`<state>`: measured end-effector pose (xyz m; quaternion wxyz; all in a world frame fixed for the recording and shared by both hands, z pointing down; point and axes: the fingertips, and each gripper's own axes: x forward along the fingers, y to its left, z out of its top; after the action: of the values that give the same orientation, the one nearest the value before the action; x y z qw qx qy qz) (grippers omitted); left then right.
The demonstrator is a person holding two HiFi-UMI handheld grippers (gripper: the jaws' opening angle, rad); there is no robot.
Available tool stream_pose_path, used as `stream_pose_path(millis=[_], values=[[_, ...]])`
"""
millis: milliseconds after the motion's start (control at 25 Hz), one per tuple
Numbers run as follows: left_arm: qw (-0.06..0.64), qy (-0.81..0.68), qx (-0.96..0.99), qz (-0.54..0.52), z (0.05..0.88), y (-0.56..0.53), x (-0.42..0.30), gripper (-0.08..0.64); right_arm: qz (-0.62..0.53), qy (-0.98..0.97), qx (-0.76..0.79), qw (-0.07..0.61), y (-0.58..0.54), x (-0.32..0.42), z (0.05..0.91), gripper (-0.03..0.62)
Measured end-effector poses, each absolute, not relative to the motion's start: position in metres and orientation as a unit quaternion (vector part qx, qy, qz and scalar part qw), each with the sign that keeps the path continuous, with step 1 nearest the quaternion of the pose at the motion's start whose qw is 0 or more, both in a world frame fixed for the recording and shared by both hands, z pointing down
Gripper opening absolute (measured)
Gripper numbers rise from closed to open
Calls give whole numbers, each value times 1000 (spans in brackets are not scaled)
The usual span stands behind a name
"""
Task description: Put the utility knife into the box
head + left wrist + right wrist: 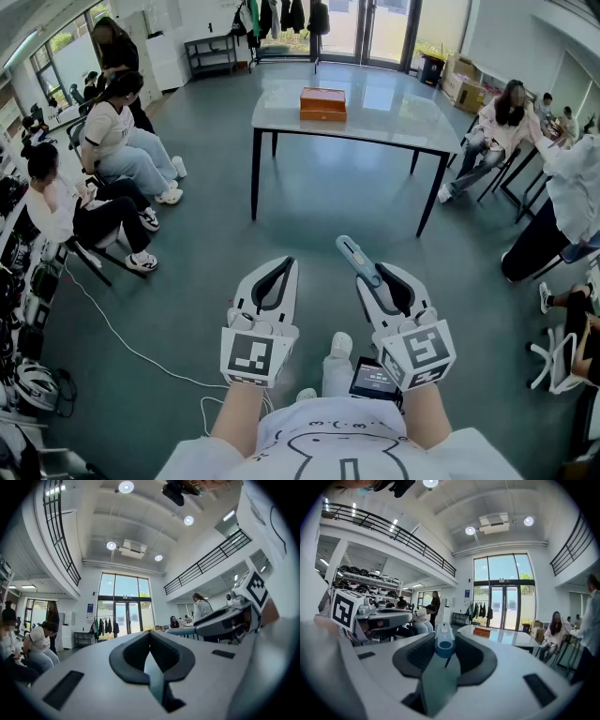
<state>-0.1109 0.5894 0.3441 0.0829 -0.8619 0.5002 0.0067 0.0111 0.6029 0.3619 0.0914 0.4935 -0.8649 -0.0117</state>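
1. Standing well apart from the table [375, 117], so there's open floor to cross first. The orange box [322, 103] sits on top of it, lid down as far as I can tell.
2. Right gripper [382, 277] is clamped on the utility knife [354, 255], which pokes out past the tips, handy for dropping in.
3. Left gripper [278, 264] has its jaws together on nothing, probably kept free for the lid.
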Motion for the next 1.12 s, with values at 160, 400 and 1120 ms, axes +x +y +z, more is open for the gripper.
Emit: stream_pose_path(millis=[160, 400, 1120], values=[[84, 500, -862, 2, 341, 570, -114, 15, -12, -864, 495, 88, 583, 9, 357, 143], [81, 512, -855, 0, 344, 518, -115, 15, -13, -868, 488, 90, 529, 13, 361, 143], [72, 537, -840, -10, 342, 313, -44, 15, 4, -896, 436, 85, 321, 76, 356, 143]])
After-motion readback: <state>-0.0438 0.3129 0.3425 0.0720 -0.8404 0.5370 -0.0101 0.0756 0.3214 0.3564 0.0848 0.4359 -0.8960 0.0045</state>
